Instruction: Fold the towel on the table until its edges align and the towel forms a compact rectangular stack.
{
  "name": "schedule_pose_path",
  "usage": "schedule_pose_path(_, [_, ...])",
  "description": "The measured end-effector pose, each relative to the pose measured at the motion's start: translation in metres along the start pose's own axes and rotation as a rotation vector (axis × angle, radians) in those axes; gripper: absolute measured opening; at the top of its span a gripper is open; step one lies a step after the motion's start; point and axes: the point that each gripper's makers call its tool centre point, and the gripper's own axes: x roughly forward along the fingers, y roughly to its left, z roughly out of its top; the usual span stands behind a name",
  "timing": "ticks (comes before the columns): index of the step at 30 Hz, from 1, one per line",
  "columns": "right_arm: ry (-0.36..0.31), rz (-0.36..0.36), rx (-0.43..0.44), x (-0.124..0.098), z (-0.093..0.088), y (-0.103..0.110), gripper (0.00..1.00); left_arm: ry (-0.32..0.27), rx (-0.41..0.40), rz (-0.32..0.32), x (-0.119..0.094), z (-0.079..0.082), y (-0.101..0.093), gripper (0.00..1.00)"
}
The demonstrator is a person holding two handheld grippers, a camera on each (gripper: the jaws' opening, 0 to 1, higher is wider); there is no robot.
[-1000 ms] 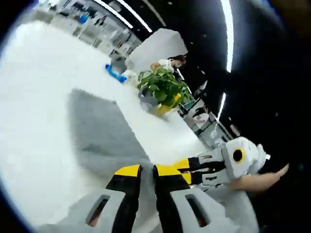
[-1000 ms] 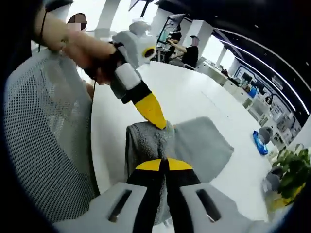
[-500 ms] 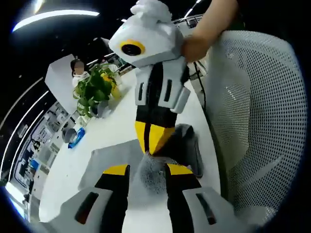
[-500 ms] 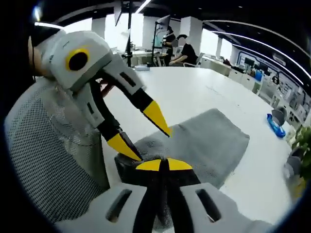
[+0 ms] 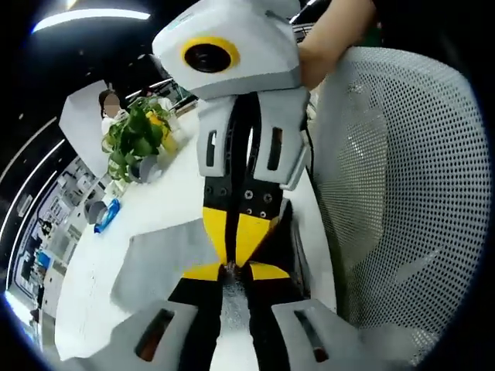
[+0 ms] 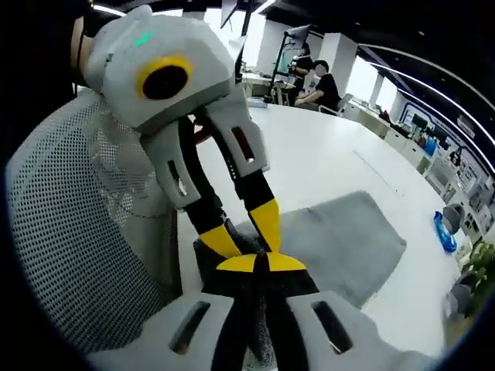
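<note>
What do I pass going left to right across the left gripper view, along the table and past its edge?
Blue object → potted plant → grey towel → right gripper reaching in from the top, meeting the left gripper over the towel → white mesh chair back.

1. Towel (image 6: 340, 243): grey cloth, matt, fuzzy nap; rough pile shows where it's bunched between left gripper (image 5: 234, 268) tips.
2. Table (image 6: 325, 166) under the towel, beyond the tips: white, smooth, slight sheen.
3. Both grippers: hard plastic, smooth; white shells semi-gloss, black arms matt, yellow tips flat matt. Right gripper (image 6: 256, 261) same finish.
4. Chair (image 5: 394, 193) beside the grippers: pale mesh fabric, perforated, matt.
5. Plant (image 5: 135, 139) far past the tips: leaves w/ light gloss; pot material can't tell.
</note>
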Motion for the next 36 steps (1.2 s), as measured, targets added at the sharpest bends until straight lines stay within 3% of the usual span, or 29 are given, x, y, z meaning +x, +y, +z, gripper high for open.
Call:
schedule_pose_path(1, [-0.011,0.003,0.013,-0.002,0.001,0.0,0.0,-0.034,0.005,-0.006,-0.001,0.006,0.001,0.04])
schedule_pose_path(7, [-0.017,-0.013,-0.026,-0.002,0.002,-0.002,0.0,-0.03,-0.023,0.006,0.0,0.008,0.002,0.03])
schedule_pose_path(9, [-0.054,-0.04,-0.051,-0.004,0.007,-0.007,0.01,-0.039,-0.069,0.027,-0.002,0.008,0.008,0.03])
schedule_pose_path(10, [-0.068,-0.055,-0.045,-0.006,0.009,-0.01,0.02,-0.052,-0.127,0.047,-0.005,0.009,0.014,0.03])
schedule_pose_path(13, [-0.037,-0.068,0.01,-0.008,0.002,-0.015,0.2,-0.112,-0.271,0.137,-0.016,0.014,0.04,0.03])
schedule_pose_path(15, [-0.028,-0.065,-0.009,-0.008,0.0,-0.014,0.17,-0.192,-0.387,0.134,-0.023,0.021,0.048,0.03])
schedule_pose_path(16, [0.019,-0.104,-0.098,-0.008,-0.005,-0.021,0.11,-0.206,-0.395,0.139,-0.026,0.021,0.05,0.03])
schedule_pose_path(18, [0.097,-0.159,-0.185,-0.008,-0.014,-0.029,0.04,-0.184,-0.363,0.158,-0.026,0.019,0.051,0.03])
schedule_pose_path(21, [0.115,-0.165,-0.171,-0.009,-0.019,-0.03,0.03,-0.188,-0.366,0.159,-0.025,0.02,0.051,0.03])
schedule_pose_path(23, [0.15,-0.224,-0.213,-0.016,-0.024,-0.042,0.03,-0.197,-0.379,0.157,-0.026,0.022,0.051,0.03])
schedule_pose_path(25, [0.151,-0.225,-0.19,-0.02,-0.028,-0.044,0.03,-0.203,-0.38,0.168,-0.028,0.021,0.054,0.03])
schedule_pose_path(30, [0.222,-0.256,-0.195,-0.032,-0.046,-0.054,0.03,-0.25,-0.445,0.188,-0.036,0.023,0.063,0.03])
schedule_pose_path(33, [0.236,-0.265,-0.179,-0.037,-0.049,-0.056,0.04,-0.241,-0.423,0.187,-0.034,0.024,0.06,0.03])
schedule_pose_path(36, [0.314,-0.283,-0.252,-0.047,-0.057,-0.058,0.06,-0.239,-0.419,0.185,-0.034,0.024,0.059,0.03])
